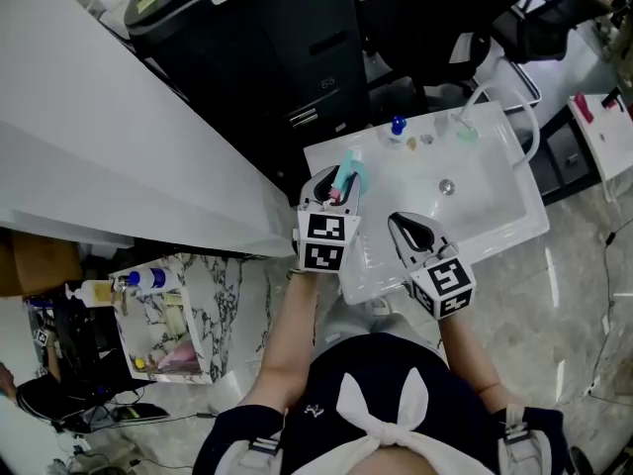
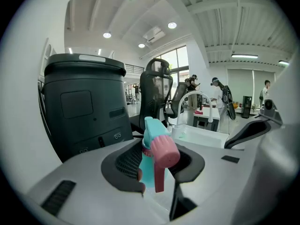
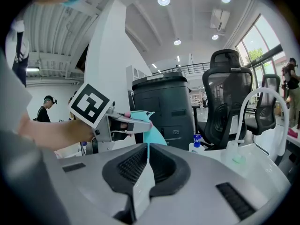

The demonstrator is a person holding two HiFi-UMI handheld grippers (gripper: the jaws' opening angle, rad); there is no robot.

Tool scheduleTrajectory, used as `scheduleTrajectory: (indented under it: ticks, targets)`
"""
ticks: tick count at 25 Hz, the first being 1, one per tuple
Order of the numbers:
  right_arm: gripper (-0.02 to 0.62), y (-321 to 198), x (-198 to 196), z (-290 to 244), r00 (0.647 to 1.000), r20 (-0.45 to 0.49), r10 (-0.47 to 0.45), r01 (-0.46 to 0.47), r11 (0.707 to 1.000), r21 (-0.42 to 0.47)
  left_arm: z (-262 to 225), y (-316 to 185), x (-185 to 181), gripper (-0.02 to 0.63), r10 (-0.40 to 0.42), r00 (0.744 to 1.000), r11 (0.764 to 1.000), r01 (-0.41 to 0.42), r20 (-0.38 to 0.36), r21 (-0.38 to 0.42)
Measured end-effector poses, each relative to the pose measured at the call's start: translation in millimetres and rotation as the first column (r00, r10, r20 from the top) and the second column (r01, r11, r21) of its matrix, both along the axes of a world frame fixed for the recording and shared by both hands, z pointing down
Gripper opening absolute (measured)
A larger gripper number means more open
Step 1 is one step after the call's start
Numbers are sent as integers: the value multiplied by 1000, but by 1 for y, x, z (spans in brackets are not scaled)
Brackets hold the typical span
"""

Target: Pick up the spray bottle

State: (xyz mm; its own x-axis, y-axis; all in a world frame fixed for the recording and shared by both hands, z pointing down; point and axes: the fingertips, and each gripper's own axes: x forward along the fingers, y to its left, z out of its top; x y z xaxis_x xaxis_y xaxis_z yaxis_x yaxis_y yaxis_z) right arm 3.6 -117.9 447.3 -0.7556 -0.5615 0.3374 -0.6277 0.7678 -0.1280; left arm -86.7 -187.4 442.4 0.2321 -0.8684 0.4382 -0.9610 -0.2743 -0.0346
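Jaws of the left gripper (image 2: 156,170) stand partly apart, clamped on the neck of the teal spray bottle (image 2: 149,142), whose pink nozzle faces the camera. The left forearm reaches forward, holding the bottle above the left edge of the white sink (image 1: 495,181). The right gripper (image 3: 146,149) has its jaws pressed together, empty, near the sink's front rim, tilted slightly downward.
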Motion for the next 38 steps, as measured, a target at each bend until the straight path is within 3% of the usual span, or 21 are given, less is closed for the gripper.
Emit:
scheduleTrajectory:
  ticks: [9,19,38]
  targets:
    - [31,7,-4,-4,1000,5,-21,21,1000,16,-21,30,-2,147,3,999,999,-1,-41,41]
    - [29,12,-12,-12,999,17,-38,37,998,43,-22,70,-19,147,-31,999,998,33,-38,52]
    - [26,31,-17,-16,999,10,-47,46,998,48,-21,101,-11,147,10,997,998,-6,-72,58]
